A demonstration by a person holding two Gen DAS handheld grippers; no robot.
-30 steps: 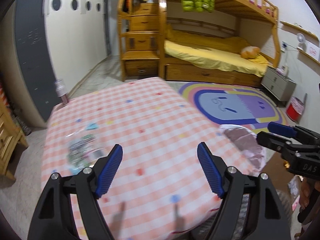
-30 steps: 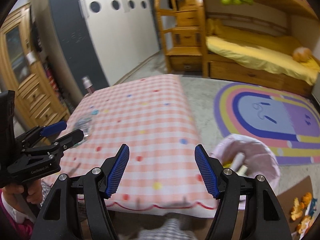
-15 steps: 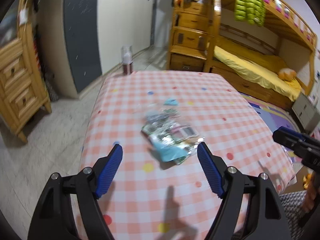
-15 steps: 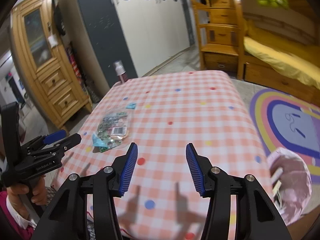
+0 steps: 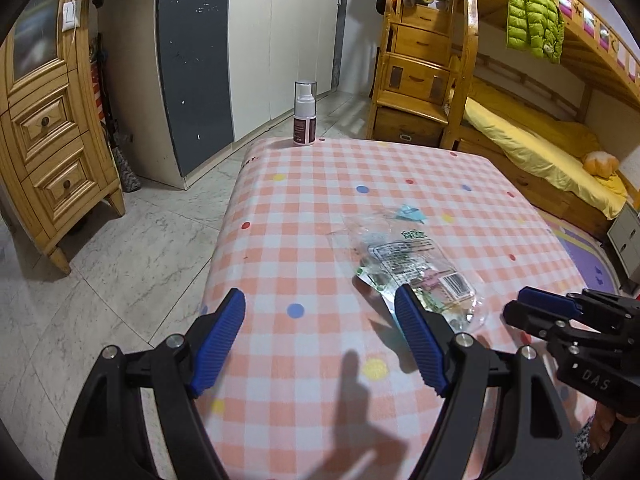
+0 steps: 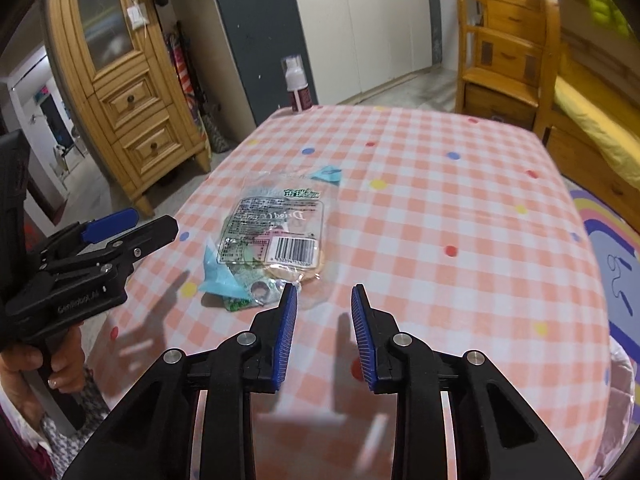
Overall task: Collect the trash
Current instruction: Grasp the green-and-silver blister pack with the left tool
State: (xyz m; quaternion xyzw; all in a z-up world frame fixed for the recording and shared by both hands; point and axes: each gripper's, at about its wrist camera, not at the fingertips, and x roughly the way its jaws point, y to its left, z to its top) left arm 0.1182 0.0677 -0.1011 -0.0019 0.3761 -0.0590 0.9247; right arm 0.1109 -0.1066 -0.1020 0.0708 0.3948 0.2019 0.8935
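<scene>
One clear snack wrapper (image 6: 276, 232) lies flat on the checked bench (image 6: 440, 208), toward its left edge, with a torn blue scrap (image 6: 328, 173) just beyond it. Right hand-held gripper (image 6: 324, 300), jaws just narrowed and empty, hovers at the wrapper's near end. Left hand-held gripper (image 5: 320, 308) stands wide, holding nothing. Judged progress: nothing here collected yet; grasp and binning remain.

A table (image 5: 304, 248) draped in a pink-and-white checked cloth with coloured dots is carrying three things. A clear plastic snack wrapper (image 6: 276, 232) with a barcode label is lying crumpled near the middle. A small light-blue scrap (image 6: 327, 173) is sitting just at its one o'clock. A spray bottle (image 5: 305, 114) is standing upright at the table's far eleven o'clock corner.
</scene>
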